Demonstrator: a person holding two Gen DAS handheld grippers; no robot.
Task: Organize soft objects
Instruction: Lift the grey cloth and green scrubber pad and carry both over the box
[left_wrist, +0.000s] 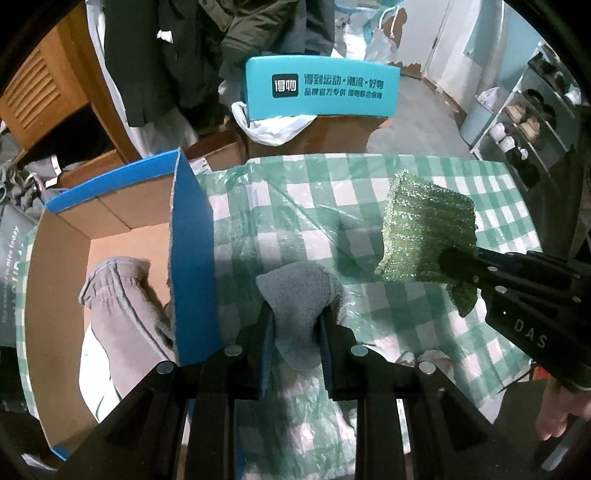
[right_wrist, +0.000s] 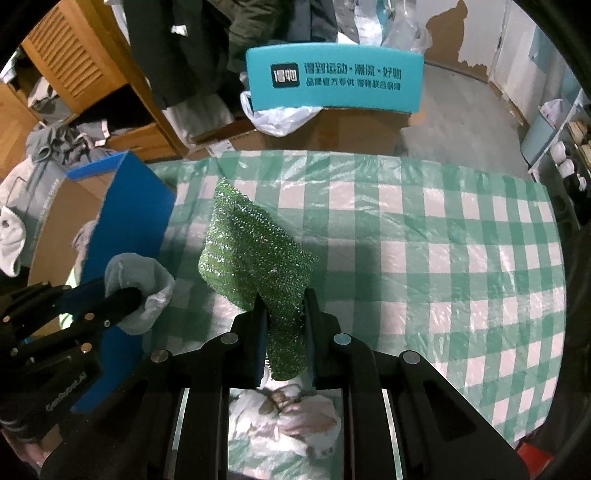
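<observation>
My left gripper (left_wrist: 297, 317) is shut on a grey sock (left_wrist: 301, 295) and holds it above the checked tablecloth (left_wrist: 332, 192), just right of the blue cardboard box (left_wrist: 192, 229). Another grey sock (left_wrist: 122, 295) lies inside that box. My right gripper (right_wrist: 282, 314) is shut on a green glittery scouring cloth (right_wrist: 251, 251), held up over the table. The right gripper (left_wrist: 465, 266) with the green cloth (left_wrist: 424, 232) shows at right in the left wrist view. The left gripper (right_wrist: 122, 299) with its sock (right_wrist: 144, 280) shows at left in the right wrist view, beside the box (right_wrist: 129, 221).
A teal sign (left_wrist: 321, 88) stands on a cardboard box behind the table. A wooden cabinet (left_wrist: 40, 92) and hanging dark clothes (left_wrist: 166, 55) are at back left. A shoe rack (left_wrist: 528, 122) stands at right. Some cloth (right_wrist: 288, 413) lies under the right gripper.
</observation>
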